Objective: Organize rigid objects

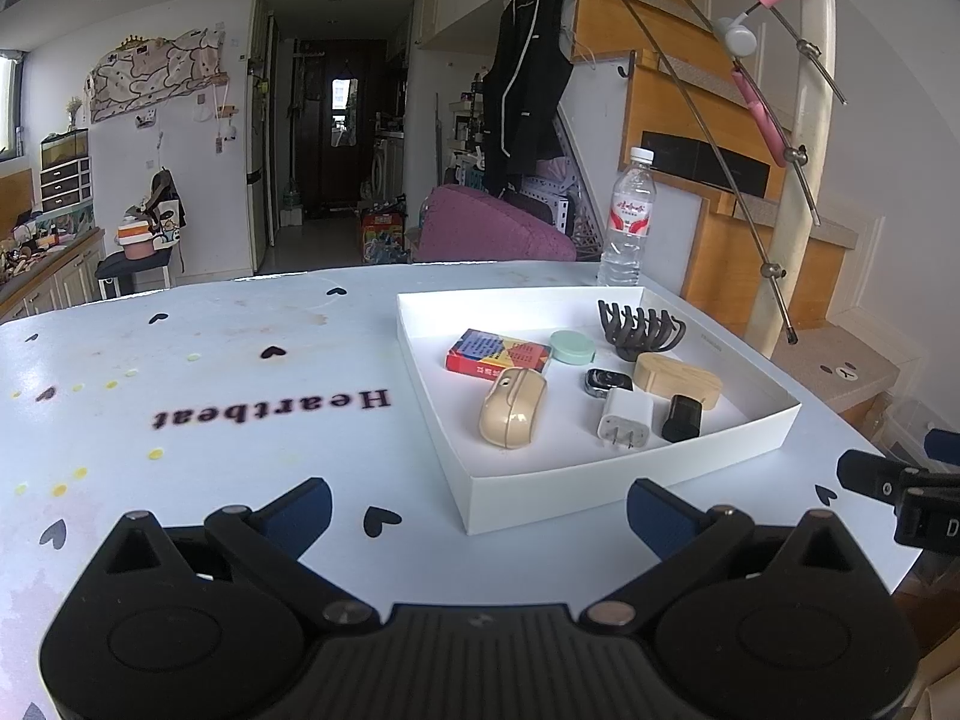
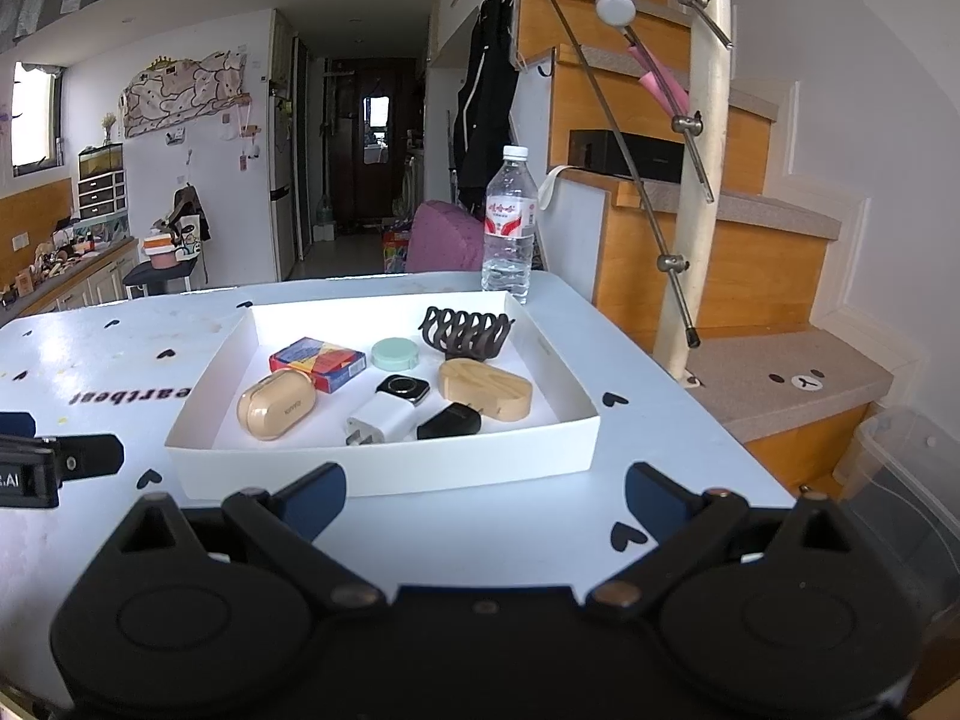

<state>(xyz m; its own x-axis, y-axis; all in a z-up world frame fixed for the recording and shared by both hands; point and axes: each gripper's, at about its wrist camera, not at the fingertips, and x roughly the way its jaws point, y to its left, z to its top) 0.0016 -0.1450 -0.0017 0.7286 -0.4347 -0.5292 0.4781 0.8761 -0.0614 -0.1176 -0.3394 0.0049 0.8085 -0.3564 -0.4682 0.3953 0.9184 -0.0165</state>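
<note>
Both grippers, left gripper point(image 1: 479, 510) and right gripper point(image 2: 485, 498), fingers spread wide, empty. White charger point(image 2: 383, 417) in tray point(image 2: 384, 468): long axis diagonal, prongs toward camera-left.

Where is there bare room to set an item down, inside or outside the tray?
Inside the white tray, only its far strip behind the card box is bare; the rest is crowded. The table left of the tray, around the "Heartbeat" print, is open.

Both wrist views look low across the table toward the white tray point(image 1: 630, 480) point(image 2: 384, 474). The left view sits left of it, the right view nearly square on, seemingly a little nearer.
</note>
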